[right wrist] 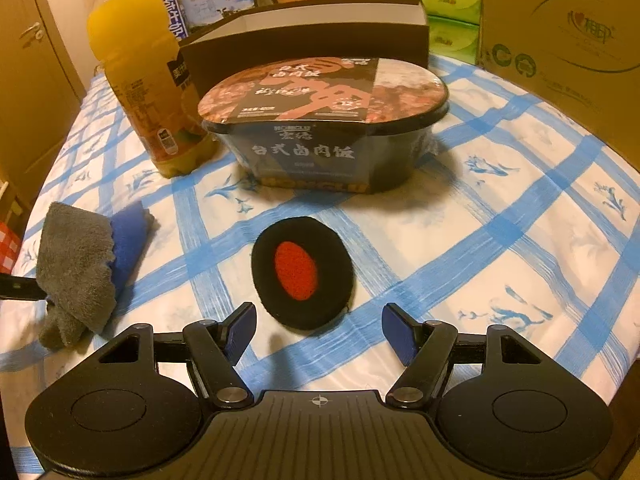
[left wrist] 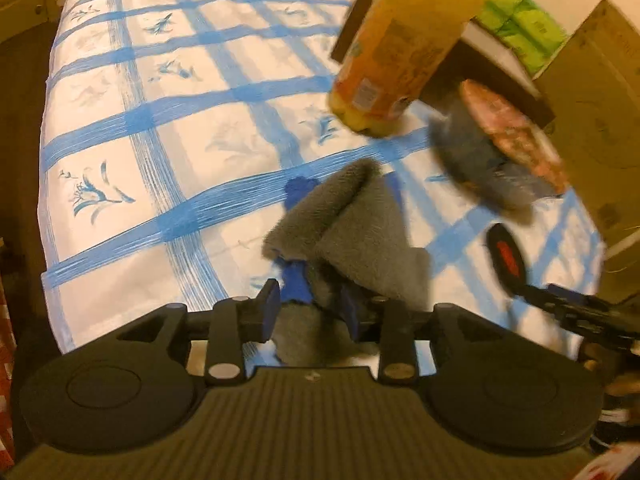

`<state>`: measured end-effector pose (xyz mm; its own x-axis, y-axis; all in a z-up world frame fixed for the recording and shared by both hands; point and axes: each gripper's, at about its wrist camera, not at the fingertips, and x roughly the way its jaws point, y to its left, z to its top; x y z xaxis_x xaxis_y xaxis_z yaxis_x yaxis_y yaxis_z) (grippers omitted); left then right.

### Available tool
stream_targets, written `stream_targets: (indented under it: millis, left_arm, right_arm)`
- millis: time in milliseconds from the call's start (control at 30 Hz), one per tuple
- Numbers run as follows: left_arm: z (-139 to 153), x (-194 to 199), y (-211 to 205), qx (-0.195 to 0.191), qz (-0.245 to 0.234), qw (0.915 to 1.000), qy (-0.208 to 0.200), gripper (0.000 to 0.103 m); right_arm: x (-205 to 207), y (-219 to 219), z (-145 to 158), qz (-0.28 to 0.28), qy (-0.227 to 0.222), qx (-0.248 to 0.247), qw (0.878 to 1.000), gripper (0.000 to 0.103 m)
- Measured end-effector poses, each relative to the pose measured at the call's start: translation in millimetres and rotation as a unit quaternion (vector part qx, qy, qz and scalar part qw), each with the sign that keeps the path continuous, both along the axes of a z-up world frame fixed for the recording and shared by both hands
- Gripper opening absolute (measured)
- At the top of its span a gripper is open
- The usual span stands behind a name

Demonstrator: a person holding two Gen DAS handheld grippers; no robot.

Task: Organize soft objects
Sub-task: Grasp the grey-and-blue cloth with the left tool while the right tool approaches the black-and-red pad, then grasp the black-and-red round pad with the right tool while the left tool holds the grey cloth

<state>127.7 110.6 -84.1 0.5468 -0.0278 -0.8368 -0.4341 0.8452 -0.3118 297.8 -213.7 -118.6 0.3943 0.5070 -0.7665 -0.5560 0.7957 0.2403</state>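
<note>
Gripping the grey cloth point(left wrist: 352, 236), the left tool point(left wrist: 314, 306) has its two fingers closed on the fabric, and a blue cloth point(left wrist: 298, 284) is caught in the same fold. In the right wrist view, the grey cloth point(right wrist: 76, 268) hangs in a bunch at the left edge of the desk point(right wrist: 500, 264), with the blue cloth point(right wrist: 128, 240) just behind it and touching it.

The right tool point(right wrist: 318, 330) is wide open and holds nothing. Its fingers point(right wrist: 242, 330) stand on each side of the near end of a black oval pad with a red centre point(right wrist: 302, 272), which lies flat on the blue checked tablecloth point(right wrist: 460, 240). I cannot tell if the fingers touch it.

Behind the pad stands a black instant rice bowl point(right wrist: 324, 128), and to its left an orange juice bottle point(right wrist: 140, 80). A dark open box point(right wrist: 304, 36) and a brown carton point(right wrist: 560, 40) are further back.
</note>
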Motion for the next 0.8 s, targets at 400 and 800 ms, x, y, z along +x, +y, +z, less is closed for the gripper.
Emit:
stream_targets:
  millis: [400,800]
  left_arm:
    - [-11.2,46.3,-11.9,0.044,-0.038,0.9983,-0.007,0.066]
    - [-40.7,51.8,-23.7,0.05,-0.055,0.9972,-0.005,0.038]
  right_arm:
    - [0.8,-8.3,-0.1,-0.017,0.003,0.003,1.0,0.069]
    - [8.5,2.7,-6.8,-0.004,-0.002,0.004,1.0,0.069]
